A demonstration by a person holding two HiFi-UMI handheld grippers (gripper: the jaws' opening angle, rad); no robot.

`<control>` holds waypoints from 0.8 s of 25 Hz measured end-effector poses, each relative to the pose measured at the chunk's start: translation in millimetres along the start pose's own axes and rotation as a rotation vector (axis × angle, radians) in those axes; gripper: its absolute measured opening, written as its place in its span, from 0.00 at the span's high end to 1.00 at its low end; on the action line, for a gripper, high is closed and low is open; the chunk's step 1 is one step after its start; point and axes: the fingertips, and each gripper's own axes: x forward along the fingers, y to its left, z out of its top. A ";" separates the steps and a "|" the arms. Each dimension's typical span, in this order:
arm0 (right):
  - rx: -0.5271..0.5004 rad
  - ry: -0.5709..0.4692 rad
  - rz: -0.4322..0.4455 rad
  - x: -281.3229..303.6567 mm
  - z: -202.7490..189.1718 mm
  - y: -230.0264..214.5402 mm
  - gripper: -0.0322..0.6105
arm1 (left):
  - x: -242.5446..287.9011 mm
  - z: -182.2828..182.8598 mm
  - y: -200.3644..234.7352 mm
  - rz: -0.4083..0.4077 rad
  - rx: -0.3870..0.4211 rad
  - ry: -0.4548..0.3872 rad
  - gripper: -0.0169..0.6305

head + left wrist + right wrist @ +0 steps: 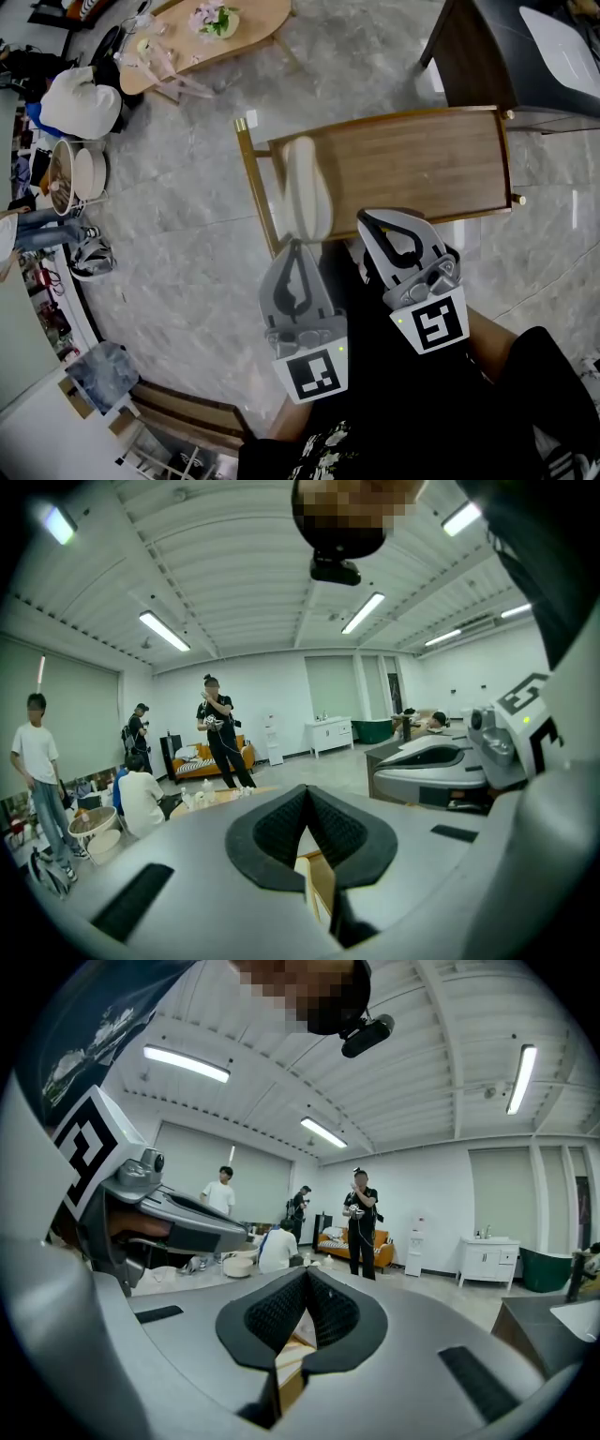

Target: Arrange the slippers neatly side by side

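**Slipper lies on wooden surface**

Head view: the pale slipper sits at the surface's left end, with the left claw just beside it. Left gripper view: jaws together, empty. Right gripper view: the right claw is likewise closed and empty.

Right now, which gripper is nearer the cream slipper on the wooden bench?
Left. The left gripper sits just below the near end of the slipper in the head view; the right gripper is farther off to its right. Both are shut.

slipper on table, left end — second table behind
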 end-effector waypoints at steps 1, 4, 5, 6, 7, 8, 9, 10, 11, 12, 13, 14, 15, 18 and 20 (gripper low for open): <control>0.006 0.008 0.005 3.3 -3.6 0.1 0.95 | 2.8 -4.2 -0.1 -0.007 -0.013 0.006 0.98; 0.025 0.033 0.018 13.0 -12.6 3.9 0.95 | 7.7 -20.0 1.6 -0.021 -0.044 0.043 0.98; 0.019 0.039 0.024 15.8 -15.1 5.9 0.95 | 8.7 -24.9 2.0 -0.025 -0.044 0.055 0.98; 0.010 0.047 0.033 18.3 -18.6 8.0 0.95 | 9.8 -29.4 2.3 -0.029 -0.040 0.064 0.98; 0.002 0.060 0.043 20.2 -23.5 10.3 0.95 | 10.8 -34.1 3.0 -0.033 -0.033 0.074 0.98; -0.001 0.076 0.054 21.2 -29.4 13.0 0.95 | 11.3 -39.1 4.4 -0.034 -0.027 0.086 0.98; 0.000 0.091 0.068 22.0 -35.6 16.2 0.95 | 11.3 -44.1 7.0 -0.033 -0.022 0.098 0.98; 0.002 0.103 0.084 23.1 -41.7 19.6 0.95 | 11.4 -49.1 10.5 -0.029 -0.019 0.108 0.98; 0.006 0.113 0.102 24.9 -48.0 23.1 0.95 | 11.8 -54.1 14.3 -0.025 -0.019 0.118 0.98; 0.013 0.127 0.122 26.5 -55.2 27.0 0.95 | 12.1 -59.4 17.4 -0.021 -0.023 0.128 0.98; 0.021 0.143 0.141 27.5 -62.6 31.3 0.95 | 12.2 -64.7 19.0 -0.020 -0.029 0.139 0.98; 0.026 0.157 0.158 28.5 -69.4 35.3 0.95 | 12.4 -69.8 19.3 -0.023 -0.032 0.150 0.98; 0.026 0.166 0.174 30.2 -75.3 38.6 0.95 | 13.2 -74.3 19.0 -0.027 -0.036 0.159 0.98; 0.012 0.193 0.201 37.4 -92.7 43.6 0.95 | 16.4 -87.2 17.7 -0.028 -0.050 0.182 0.98; 0.001 0.215 0.209 40.1 -104.3 45.6 0.95 | 16.5 -97.5 17.0 -0.027 -0.063 0.207 0.98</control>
